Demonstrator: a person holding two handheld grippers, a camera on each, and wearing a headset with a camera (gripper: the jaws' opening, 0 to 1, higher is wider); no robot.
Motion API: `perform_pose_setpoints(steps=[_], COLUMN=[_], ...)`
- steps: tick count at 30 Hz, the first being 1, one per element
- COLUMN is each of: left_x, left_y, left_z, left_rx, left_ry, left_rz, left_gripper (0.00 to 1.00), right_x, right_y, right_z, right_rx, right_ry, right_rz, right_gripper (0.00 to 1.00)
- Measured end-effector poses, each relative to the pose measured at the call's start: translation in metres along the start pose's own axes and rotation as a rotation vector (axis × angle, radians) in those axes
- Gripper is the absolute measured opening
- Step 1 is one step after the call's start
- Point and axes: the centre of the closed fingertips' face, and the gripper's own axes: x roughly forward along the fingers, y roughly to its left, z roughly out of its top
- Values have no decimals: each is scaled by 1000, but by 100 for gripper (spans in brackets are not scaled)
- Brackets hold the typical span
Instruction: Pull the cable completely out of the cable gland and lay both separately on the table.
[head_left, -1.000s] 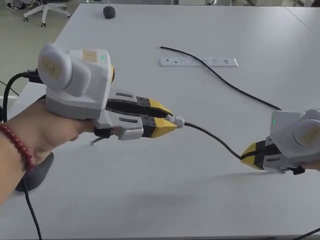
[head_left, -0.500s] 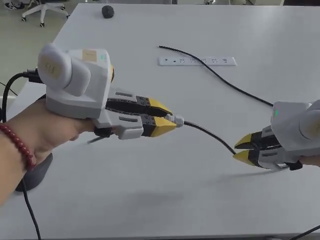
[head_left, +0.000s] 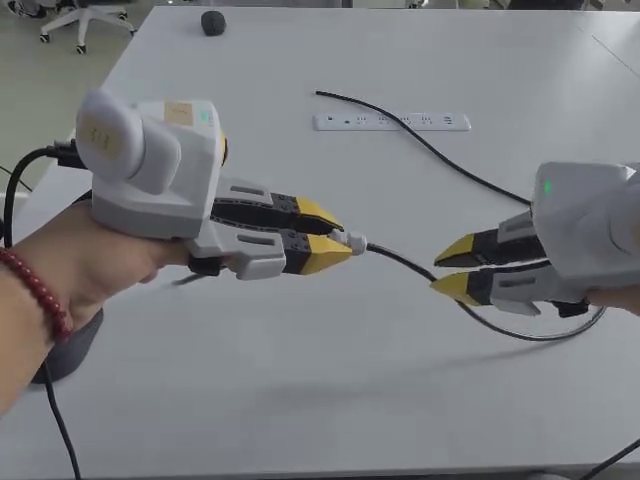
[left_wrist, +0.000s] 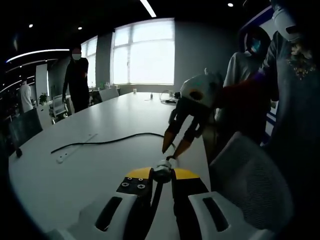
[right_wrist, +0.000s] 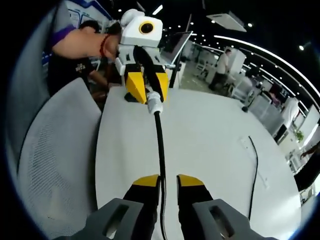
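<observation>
left gripper (head_left: 338, 238): jaws nearly shut, clamped on the white cable gland (head_left: 354, 242). the gland's nose pokes out just past the yellow tips. the black cable (head_left: 405, 262) isn't out yet and leaves the nose toward the right gripper (head_left: 436, 275).

right jaws are parted and hold nothing. in the right gripper view the cable runs through the gap between them, close to one jaw, not pinched.

behind the right jaws the cable sags into a slack loop on the tabletop (head_left: 300, 390). from there it runs off beyond both jaws, past a white power strip (head_left: 390, 122); can't tell whether it lies over the strip or just beside it. a short dark stub shows behind the left jaws. it could be the cable's tail, can't confirm.

my read: mid pull-out, with the right gripper lined up for a bite nearer the gland. next move: close the right jaws on the cable near the nose. then pull straight away along the gland's axis while the left jaws hold firm, so the cable doesn't kink at the nose. laying the two down apart isn't done yet.

surface: plain white matte tabletop.

room: open office with big windows (left_wrist: 142, 57) and ceiling strip lights. an office chair (head_left: 80, 15) stands beyond the far corner and a grey mesh chair back (right_wrist: 55, 150) sits at the near edge. people are standing in the background.
</observation>
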Motion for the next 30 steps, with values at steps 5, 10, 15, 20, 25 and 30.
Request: perform_pose_setpoints(steps=[5, 10, 15, 20, 25, 30], left_x=[1, 1, 1, 1, 1, 1], left_y=[0, -1, -1, -2, -3, -4], left_z=[0, 1, 2, 2, 3, 2], left_rx=[-1, -2, 0, 2, 2, 4], left_ry=[-2, -8, -11, -11, -15, -13], left_rz=[1, -2, -2, -4, -5, -9], left_gripper=[16, 16, 16, 16, 16, 16], right_x=[-2, 0, 5, 8, 9, 10], right_y=[4, 7, 7, 12, 12, 15], right_z=[34, 47, 49, 54, 53, 58], right_rx=[-57, -84, -113, -125, -136, -145], right_ry=[-54, -68, -72, -73, -60, -64], right_rz=[10, 26, 31, 49, 61, 65], right_gripper=[8, 8, 7, 6, 6, 4])
